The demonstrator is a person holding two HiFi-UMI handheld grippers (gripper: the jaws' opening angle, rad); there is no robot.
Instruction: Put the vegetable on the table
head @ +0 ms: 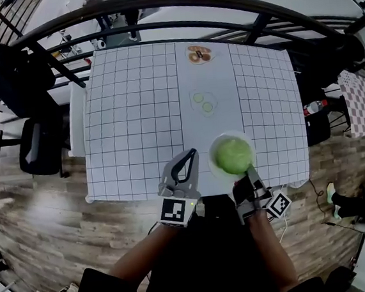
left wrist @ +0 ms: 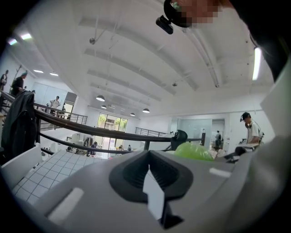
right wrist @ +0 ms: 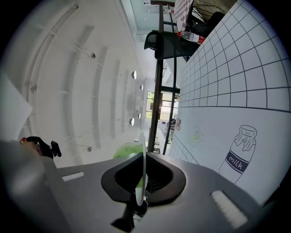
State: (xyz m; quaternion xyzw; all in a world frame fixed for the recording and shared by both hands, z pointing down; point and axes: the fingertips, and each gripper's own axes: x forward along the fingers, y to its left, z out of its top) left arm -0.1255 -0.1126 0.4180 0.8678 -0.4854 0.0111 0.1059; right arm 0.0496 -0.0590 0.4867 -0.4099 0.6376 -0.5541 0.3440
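Note:
A round green vegetable (head: 233,155) lies on a white plate (head: 216,146) over the near edge of the grid-patterned table (head: 134,114). My right gripper (head: 250,171) is shut on the plate's near rim. In the right gripper view the plate (right wrist: 143,159) shows edge-on between the jaws, with the vegetable (right wrist: 127,150) behind it. My left gripper (head: 191,154) hovers just left of the plate, its jaws closed together with nothing seen held. In the left gripper view (left wrist: 152,191) the vegetable (left wrist: 193,151) shows over its right side.
Printed food pictures (head: 202,101) run down the cloth's middle strip, and a milk bottle print (right wrist: 241,150) is near the right gripper. A black railing (head: 156,10) curves behind the table. A dark chair (head: 38,146) stands left, a bottle (head: 313,106) right.

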